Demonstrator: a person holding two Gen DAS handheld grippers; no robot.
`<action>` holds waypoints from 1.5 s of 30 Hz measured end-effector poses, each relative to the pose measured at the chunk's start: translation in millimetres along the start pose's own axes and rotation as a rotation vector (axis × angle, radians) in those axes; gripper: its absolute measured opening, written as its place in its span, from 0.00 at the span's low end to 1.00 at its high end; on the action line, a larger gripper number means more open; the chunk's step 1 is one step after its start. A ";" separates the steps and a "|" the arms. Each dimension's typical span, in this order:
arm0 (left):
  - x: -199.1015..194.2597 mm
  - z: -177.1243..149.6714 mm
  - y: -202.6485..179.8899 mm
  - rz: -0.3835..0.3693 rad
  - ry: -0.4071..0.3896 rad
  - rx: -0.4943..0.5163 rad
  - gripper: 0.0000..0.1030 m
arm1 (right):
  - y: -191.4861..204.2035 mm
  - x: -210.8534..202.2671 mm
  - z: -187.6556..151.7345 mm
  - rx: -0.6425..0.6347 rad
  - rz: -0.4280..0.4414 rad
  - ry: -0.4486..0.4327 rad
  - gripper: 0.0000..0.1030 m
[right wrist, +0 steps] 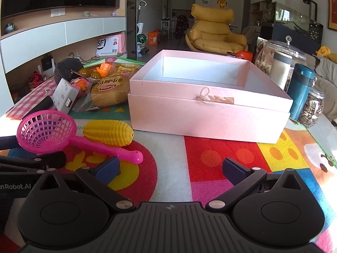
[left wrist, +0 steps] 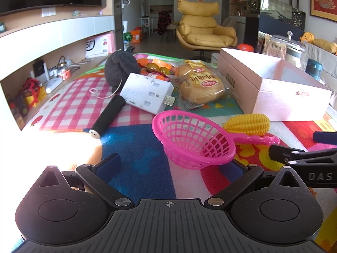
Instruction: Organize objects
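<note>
An open pink box (right wrist: 208, 113) stands on the colourful mat; it also shows at the right in the left wrist view (left wrist: 273, 84). A pink toy strainer (left wrist: 195, 139) (right wrist: 48, 131) lies just ahead of my left gripper (left wrist: 174, 166), which is open and empty. A yellow toy corn (left wrist: 247, 124) (right wrist: 108, 132) lies behind the strainer's handle. Further back lie a white power adapter (left wrist: 147, 92), a black cylinder (left wrist: 108, 116), a bagged bread (left wrist: 200, 86) and a dark plush toy (left wrist: 121, 67). My right gripper (right wrist: 170, 168) is open and empty in front of the box.
Glass jars (right wrist: 280, 63) and a teal bottle (right wrist: 299, 90) stand right of the box. Small orange and amber toys (left wrist: 158, 66) lie behind the adapter. A shelf unit (left wrist: 42, 71) runs along the left. A yellow armchair (left wrist: 204, 29) stands beyond the table.
</note>
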State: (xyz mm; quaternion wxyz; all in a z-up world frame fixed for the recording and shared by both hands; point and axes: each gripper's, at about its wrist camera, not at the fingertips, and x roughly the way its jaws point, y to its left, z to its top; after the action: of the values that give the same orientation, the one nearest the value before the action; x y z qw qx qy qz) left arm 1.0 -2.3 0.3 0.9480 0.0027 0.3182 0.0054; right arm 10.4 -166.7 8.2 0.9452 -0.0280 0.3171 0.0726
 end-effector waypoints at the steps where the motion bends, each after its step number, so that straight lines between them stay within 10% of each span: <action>1: -0.2 -0.2 0.2 0.000 0.000 0.001 0.99 | -3.6 -0.5 -0.5 0.007 0.020 0.001 1.00; 10: -31.7 5.9 8.9 -0.110 -0.061 0.086 0.99 | -17.0 -14.0 -9.6 -0.062 0.098 0.004 1.00; 15: -48.5 23.8 -10.6 -0.194 -0.153 0.365 0.99 | -19.1 -17.1 -10.2 -0.072 0.111 0.009 1.00; 21: -9.6 39.3 -33.2 -0.275 -0.031 0.580 0.99 | -21.3 -22.0 -8.4 -0.082 0.144 0.067 1.00; 33: 30.1 46.2 7.3 -0.313 0.090 0.324 0.99 | -19.0 -20.9 -4.7 -0.078 0.135 0.117 1.00; 45: -29.4 44.0 42.7 -0.240 -0.042 0.136 0.85 | -6.5 -18.7 4.4 -0.065 0.130 0.133 1.00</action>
State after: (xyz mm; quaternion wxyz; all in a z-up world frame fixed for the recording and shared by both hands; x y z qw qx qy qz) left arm 3.6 40.0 53.5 0.9459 0.0288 0.2960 -0.1295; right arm -0.8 -174.8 23.0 0.9138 -0.0428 0.3780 0.1422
